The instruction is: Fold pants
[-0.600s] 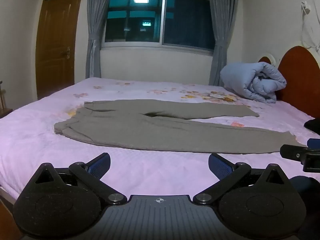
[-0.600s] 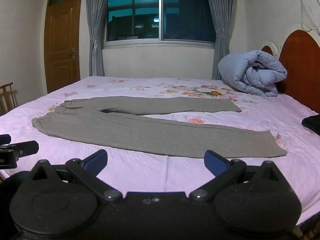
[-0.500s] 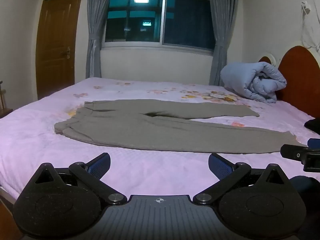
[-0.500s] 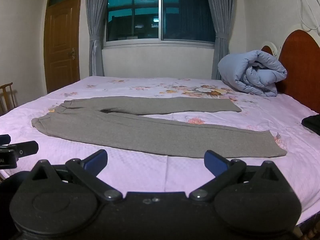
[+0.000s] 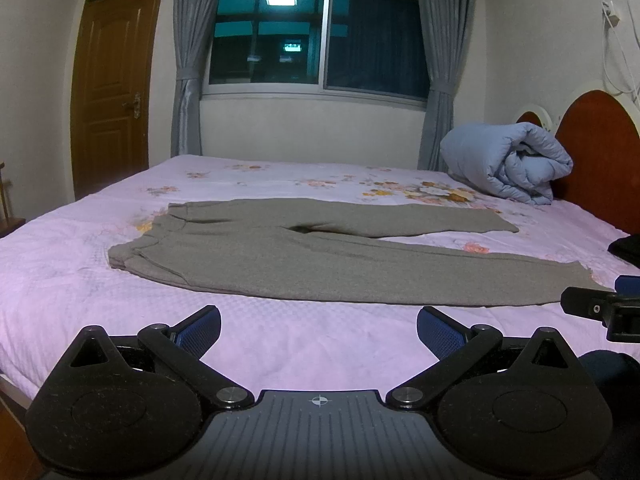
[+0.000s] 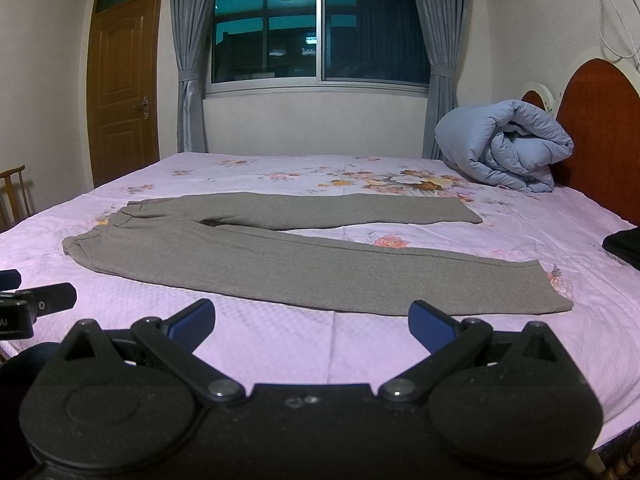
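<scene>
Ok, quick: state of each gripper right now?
Left gripper: open, holding nothing, short of the pants.
Right gripper: open, holding nothing.

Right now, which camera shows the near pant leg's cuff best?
The right wrist view: the near leg's cuff lies whole and unobstructed on the bed sheet. In the left wrist view, that cuff sits by the edge, beside the right gripper.

The left gripper (image 5: 318, 330) is sitting at the bottom middle of its own view, pointing a little downward. Its jaws are standing wide apart, holding nothing. The right gripper (image 6: 312, 322) is doing the same, low in its own view.
</scene>
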Available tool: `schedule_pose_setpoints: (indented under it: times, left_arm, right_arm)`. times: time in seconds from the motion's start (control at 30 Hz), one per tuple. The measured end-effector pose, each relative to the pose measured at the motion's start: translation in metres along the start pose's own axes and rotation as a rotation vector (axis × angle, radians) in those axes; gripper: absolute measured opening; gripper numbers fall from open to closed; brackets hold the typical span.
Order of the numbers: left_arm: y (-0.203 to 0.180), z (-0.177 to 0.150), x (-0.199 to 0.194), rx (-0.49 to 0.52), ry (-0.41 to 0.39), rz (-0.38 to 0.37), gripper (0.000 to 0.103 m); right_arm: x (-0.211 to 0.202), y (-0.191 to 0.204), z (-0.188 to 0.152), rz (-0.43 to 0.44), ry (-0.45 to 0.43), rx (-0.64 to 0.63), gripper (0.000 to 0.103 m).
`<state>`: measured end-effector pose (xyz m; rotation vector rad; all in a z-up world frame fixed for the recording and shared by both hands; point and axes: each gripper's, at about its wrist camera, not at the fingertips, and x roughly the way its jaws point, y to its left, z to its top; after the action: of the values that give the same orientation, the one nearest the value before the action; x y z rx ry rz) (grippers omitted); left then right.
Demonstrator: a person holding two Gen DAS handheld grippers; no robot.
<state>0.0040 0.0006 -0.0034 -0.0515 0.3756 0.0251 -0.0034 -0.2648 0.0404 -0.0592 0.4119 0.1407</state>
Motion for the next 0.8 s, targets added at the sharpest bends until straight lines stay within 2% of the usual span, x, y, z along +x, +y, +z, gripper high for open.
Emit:
schedule_pose_setpoints:
  times: [0.8]
  left_arm:
    - [-0.002, 0.0006, 0.0002, 0.005, 0.005, 0.001, 0.103]
  right_arm:
    - [0.0003, -0.0006, -0.0001, 0.0, 0.002, 0.003, 0.098]
